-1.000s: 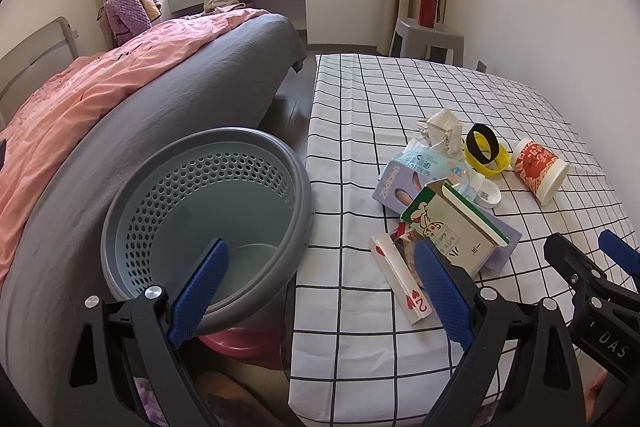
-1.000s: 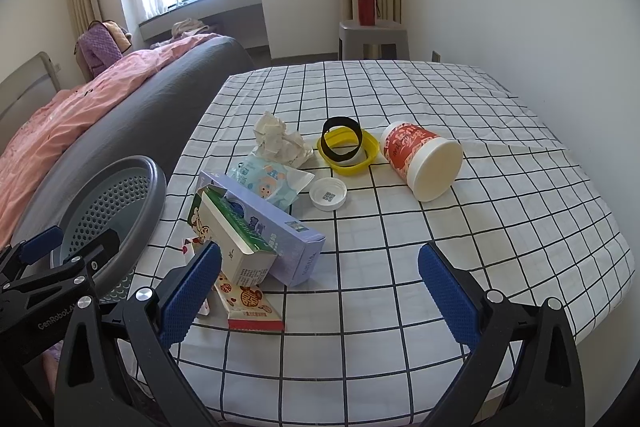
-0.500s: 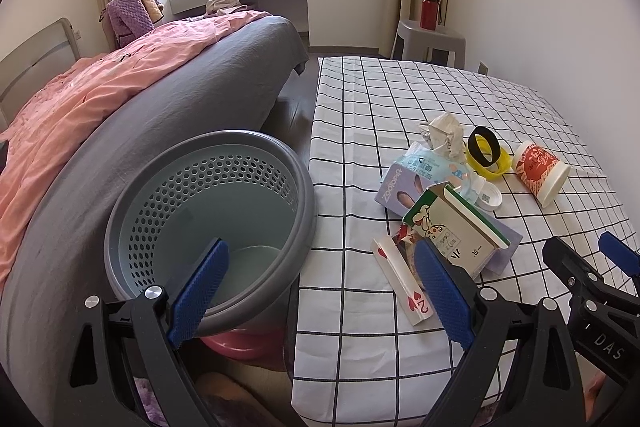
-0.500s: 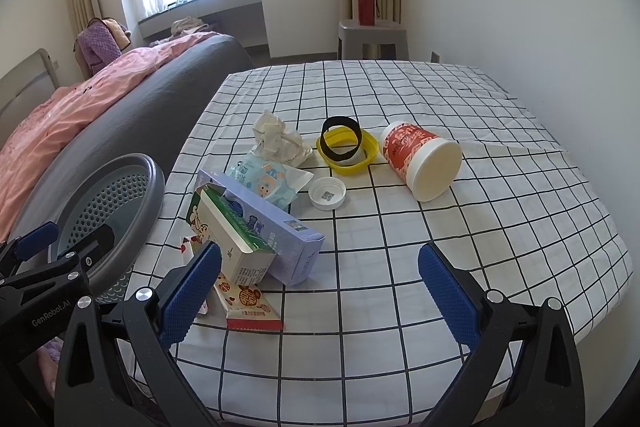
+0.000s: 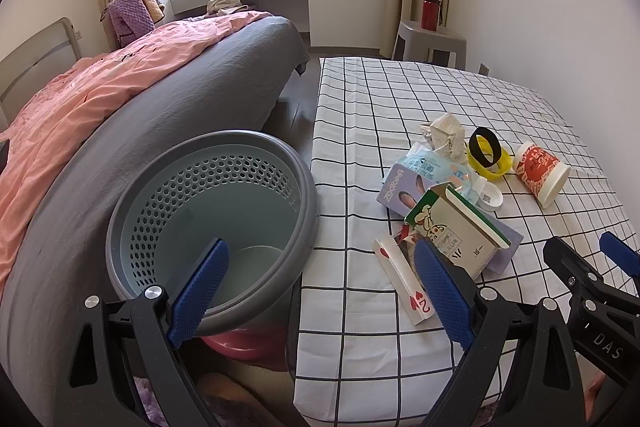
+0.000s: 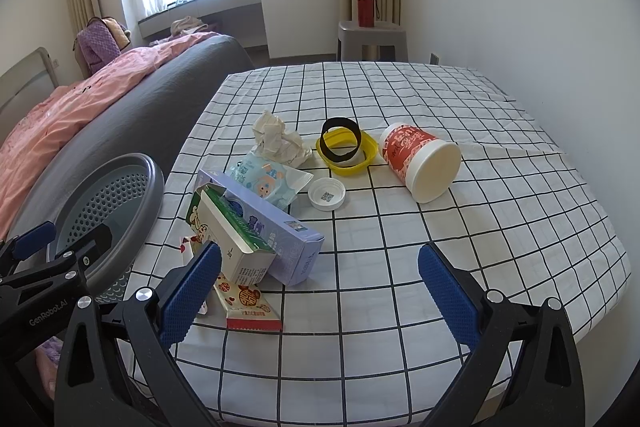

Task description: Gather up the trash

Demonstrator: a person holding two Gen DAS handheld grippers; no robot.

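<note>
left gripper [image 5: 320,287]: black frame | blue ribbed pads | silver screws | right gripper [image 6: 320,291]: same

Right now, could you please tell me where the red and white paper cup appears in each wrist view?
Left wrist view: the paper cup lies on its side at the right, beyond the yellow ring.
Right wrist view: the paper cup lies right of centre, its open mouth toward the camera.
Shared landmark: the yellow ring lies just left of the cup in both.
</note>
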